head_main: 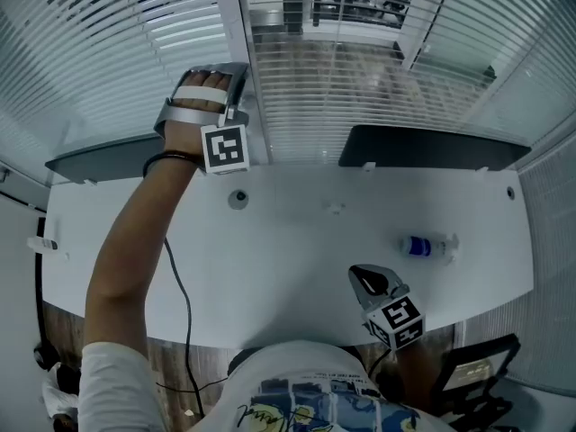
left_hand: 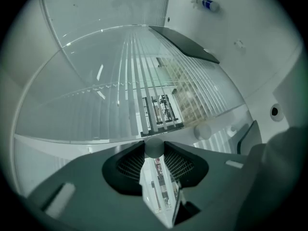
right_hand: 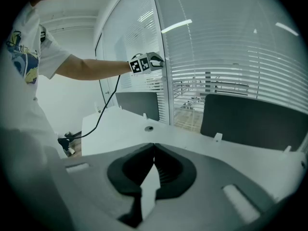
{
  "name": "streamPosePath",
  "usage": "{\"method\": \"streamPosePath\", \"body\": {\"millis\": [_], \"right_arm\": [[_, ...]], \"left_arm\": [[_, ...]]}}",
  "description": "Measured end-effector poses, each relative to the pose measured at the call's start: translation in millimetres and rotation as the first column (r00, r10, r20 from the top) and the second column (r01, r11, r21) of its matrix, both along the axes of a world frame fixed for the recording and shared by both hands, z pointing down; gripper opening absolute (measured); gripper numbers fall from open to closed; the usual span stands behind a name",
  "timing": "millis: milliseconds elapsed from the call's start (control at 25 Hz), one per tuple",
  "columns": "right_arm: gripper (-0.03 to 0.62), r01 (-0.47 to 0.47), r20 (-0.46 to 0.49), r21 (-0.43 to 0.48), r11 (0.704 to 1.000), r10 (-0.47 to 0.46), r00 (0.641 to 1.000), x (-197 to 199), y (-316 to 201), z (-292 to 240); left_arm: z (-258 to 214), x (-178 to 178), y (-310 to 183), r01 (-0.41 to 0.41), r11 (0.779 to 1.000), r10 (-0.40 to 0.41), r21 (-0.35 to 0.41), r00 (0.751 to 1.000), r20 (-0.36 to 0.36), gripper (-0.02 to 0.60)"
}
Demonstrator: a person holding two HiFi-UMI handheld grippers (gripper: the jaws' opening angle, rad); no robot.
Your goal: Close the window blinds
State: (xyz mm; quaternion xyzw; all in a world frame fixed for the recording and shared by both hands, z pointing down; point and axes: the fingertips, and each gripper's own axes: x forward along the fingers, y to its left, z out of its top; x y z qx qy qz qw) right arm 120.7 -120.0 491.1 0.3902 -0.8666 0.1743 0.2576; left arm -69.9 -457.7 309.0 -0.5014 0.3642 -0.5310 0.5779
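Left tool (head_main: pixel 236 86) clamps the blinds' round knob (left_hand: pixel 154 147) between its tips; right tool (right_hand: pixel 153 147) clenched.

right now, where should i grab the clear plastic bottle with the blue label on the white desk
Grip the clear blue-labelled plastic bottle across its mid-body from straight above; it lies on its side, so the round body offers two opposite sides.

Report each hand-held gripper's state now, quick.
Left hand-held gripper: closed on a small round grey knob.
Right hand-held gripper: closed, holding nothing.
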Motion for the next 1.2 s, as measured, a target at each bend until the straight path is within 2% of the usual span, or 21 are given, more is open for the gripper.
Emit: {"method": "streamPosePath", "body": {"millis": [120,200,280,440,600,800,1040,1200], "right_arm": [[0.003,-0.001,0.001,-0.001,1.000,0.001,1.000,-0.9,-0.5,-0.7],[0.003,-0.001,-0.001,-0.001,1.000,0.001,1.000,-0.9,-1.2,-0.8],[0.003,-0.001,-0.002,-0.001,1.000,0.001,1.000,-0.4,-1.1,-0.4],[0.003,0.000,-0.002,-0.001,1.000,0.000,1.000,-0.1,-0.4,0.8],[0.003,0.002,-0.002,-0.001,1.000,-0.002,1.000,-0.3,-0.3,0.7],[0.003,0.005,-0.002,-0.001,1.000,-0.005,1.000,-2.2,-0.5,0.2],[0.003,0.007,-0.001,0.001,1.000,-0.007,1.000,-3.9,-2.1,-0.8],[0.003,0.003,-0.001,0.002,1.000,-0.003,1.000,-2.6,-2.0,0.0]], "left_arm": [[-1.4,-1.4,0.7,0.014,1.000,-0.014,0.008,0.999,-0.034,0.130],[-4.5,0.3,0.3,0.008,1.000,-0.007,0.014,0.995,-0.098,0.129],[-3.4,1.5,1.0,0.014,1.000,-0.017,-0.015,0.983,-0.183,0.129],[-8.0,3.4,1.8,0.038,0.998,-0.056,-0.056,0.930,-0.364,0.129],[-9.5,3.3,2.1,0.054,0.995,-0.089,-0.085,0.867,-0.490,0.129],[-12.7,-0.3,2.0,0.062,0.991,-0.125,-0.122,0.769,-0.627,0.129],[-13.8,-5.5,0.7,0.052,0.982,-0.174,-0.180,0.606,-0.776,0.129],[-15.2,-8.3,0.8,0.039,0.976,-0.204,-0.212,0.487,-0.849,0.129]]}}
